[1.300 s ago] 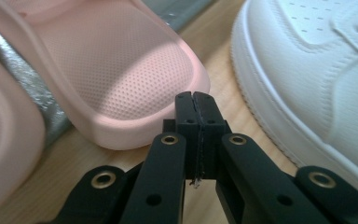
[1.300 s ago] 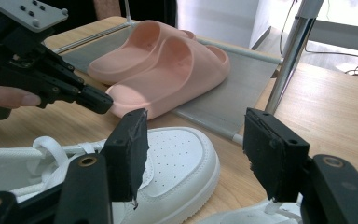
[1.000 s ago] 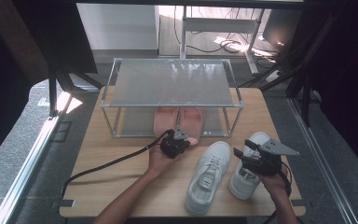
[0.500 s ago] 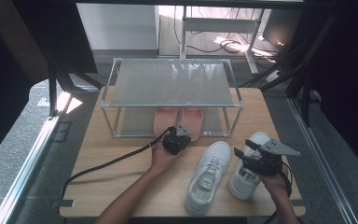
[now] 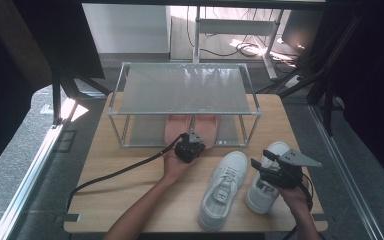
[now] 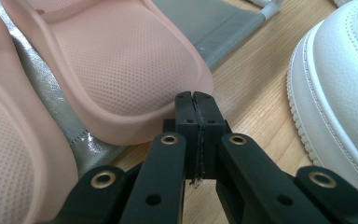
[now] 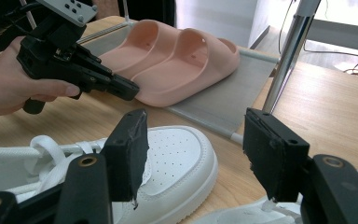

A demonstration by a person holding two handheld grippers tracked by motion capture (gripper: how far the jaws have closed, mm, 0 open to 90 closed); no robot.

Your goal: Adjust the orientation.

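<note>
Toes of pink slippers point(image 5: 192, 129) hidden under rack's upper shelf point(image 5: 184, 89) beyond left gripper point(image 6: 196, 103), white sneaker point(image 6: 340, 93) cut off at frame edge right of that gripper's closed jaws, second sneaker point(image 7: 242, 215) mostly hidden behind right gripper point(image 7: 193, 154), heel of nearer sneaker point(image 7: 121, 172) cropped.

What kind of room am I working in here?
Probably a lab or workshop rigged for recording: a wooden table inside a dark frame, cables across the floor, and a small shoe rack as a prop.
</note>
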